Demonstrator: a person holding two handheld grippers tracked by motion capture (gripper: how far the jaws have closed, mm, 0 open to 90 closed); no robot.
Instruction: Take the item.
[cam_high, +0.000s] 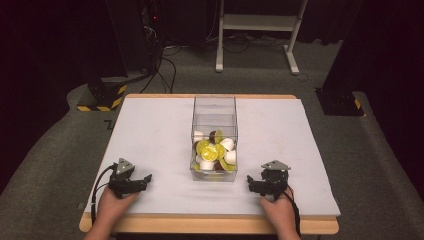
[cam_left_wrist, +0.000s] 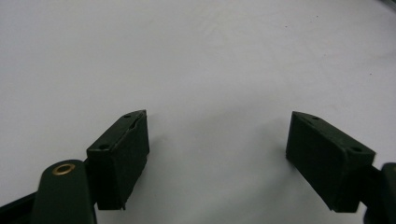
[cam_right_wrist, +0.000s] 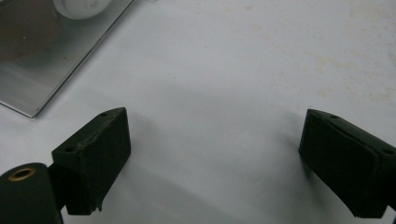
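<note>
The whole surface (cam_high: 150, 130) is taken in from above the person's side, looking forward and down. Each gripper view is set low and very close, aimed along its own tongs over the white cover. The clear box (cam_high: 214, 137) is shared by the high view and the right gripper view, where its corner (cam_right_wrist: 42, 79) is seen at upper left.

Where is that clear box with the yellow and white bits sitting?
In the high view, the clear box stands mid-table on the white mat, between the left gripper and right gripper, slightly beyond them.
</note>
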